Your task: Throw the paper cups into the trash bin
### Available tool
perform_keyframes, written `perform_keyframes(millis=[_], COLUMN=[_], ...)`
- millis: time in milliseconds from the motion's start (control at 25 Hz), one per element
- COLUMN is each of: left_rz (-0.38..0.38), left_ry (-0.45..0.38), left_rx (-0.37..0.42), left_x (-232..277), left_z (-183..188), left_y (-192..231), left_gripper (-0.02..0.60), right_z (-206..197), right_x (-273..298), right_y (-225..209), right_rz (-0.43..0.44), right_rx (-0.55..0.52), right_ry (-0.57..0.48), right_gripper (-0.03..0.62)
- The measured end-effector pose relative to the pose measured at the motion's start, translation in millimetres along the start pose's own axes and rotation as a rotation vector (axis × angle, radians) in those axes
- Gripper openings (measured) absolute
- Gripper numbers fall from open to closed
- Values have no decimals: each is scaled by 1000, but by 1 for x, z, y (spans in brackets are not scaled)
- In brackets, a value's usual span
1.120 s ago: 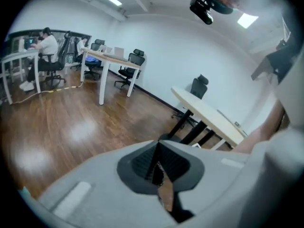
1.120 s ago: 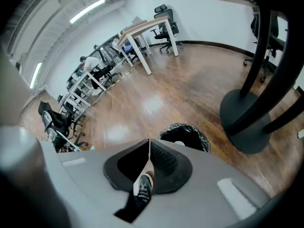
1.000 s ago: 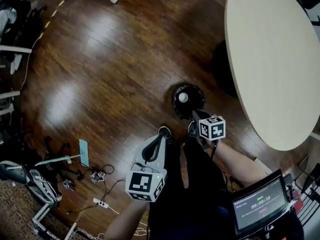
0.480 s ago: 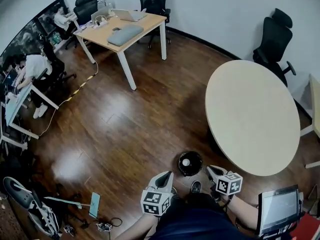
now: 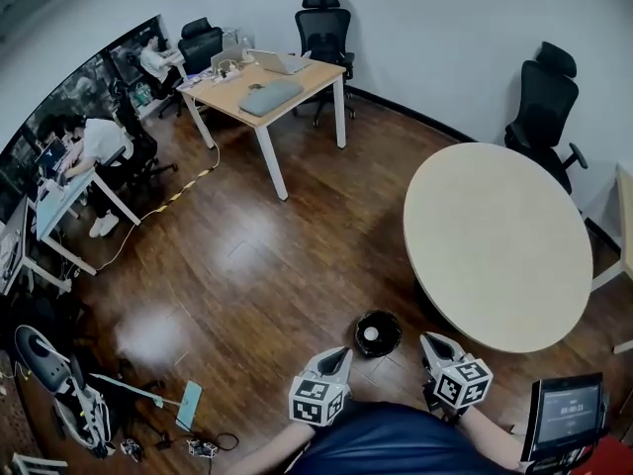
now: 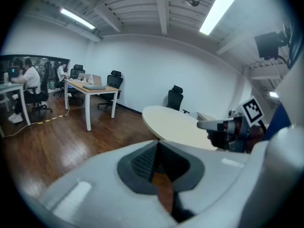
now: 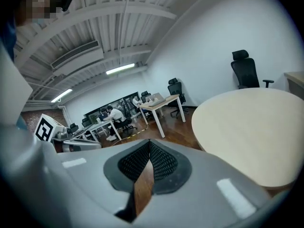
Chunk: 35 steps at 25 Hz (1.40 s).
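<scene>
A round black trash bin (image 5: 380,333) stands on the wooden floor beside the round table, with a white paper cup (image 5: 371,333) lying in it. My left gripper (image 5: 336,352) is just left of the bin and nearer to me, its jaws together with nothing between them (image 6: 158,144). Right of the bin my right gripper (image 5: 428,340) is held up, also shut and empty (image 7: 149,141). Each gripper shows in the other's view: the right gripper (image 6: 213,124) and the left gripper (image 7: 71,146). No other cup is in sight.
A large round beige table (image 5: 495,240) stands to the right, with black office chairs (image 5: 544,92) behind it. At the back stands a wooden desk (image 5: 267,92) with laptops on it. People sit at desks on the far left (image 5: 94,142). Cables and gear (image 5: 148,414) lie at lower left. A small screen (image 5: 566,412) is at my right.
The head view has swung up from the floor to take in the room. Both grippers have risen away from the bin; the right one was over its rim before.
</scene>
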<state>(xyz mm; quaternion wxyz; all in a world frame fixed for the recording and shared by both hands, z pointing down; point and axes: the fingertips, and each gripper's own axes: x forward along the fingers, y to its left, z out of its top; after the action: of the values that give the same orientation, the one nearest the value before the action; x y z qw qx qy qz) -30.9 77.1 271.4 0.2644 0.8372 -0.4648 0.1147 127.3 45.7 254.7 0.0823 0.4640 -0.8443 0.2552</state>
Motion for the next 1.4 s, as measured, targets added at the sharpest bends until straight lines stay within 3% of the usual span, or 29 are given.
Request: perform_keyframes(millis=[240, 440, 600, 920, 1080, 1400], left_rz=[67, 76, 82, 54, 61, -20], left_ry=[-79, -79, -65, -138, -129, -120], left_rx=[-13, 15, 24, 46, 18, 60], left_x=[-8, -26, -47, -58, -58, -64], left_z=[14, 4, -19, -5, -9, -13], left_y=[-61, -108, -112, -110, -107, -119], left_gripper=[3, 3, 4, 3, 3, 3], right_z=[30, 9, -20, -23, -18, -27], right_x=[-65, -103, -112, -118, -115, -114], right_y=[-6, -1, 18, 47, 48, 68], right_rz=[59, 121, 134, 165, 162, 147], right_rx=[25, 24, 47, -67, -103, -141], right_ry=[-120, -121, -116, -166, -139, -110], right_gripper=[11, 11, 11, 11, 11, 11])
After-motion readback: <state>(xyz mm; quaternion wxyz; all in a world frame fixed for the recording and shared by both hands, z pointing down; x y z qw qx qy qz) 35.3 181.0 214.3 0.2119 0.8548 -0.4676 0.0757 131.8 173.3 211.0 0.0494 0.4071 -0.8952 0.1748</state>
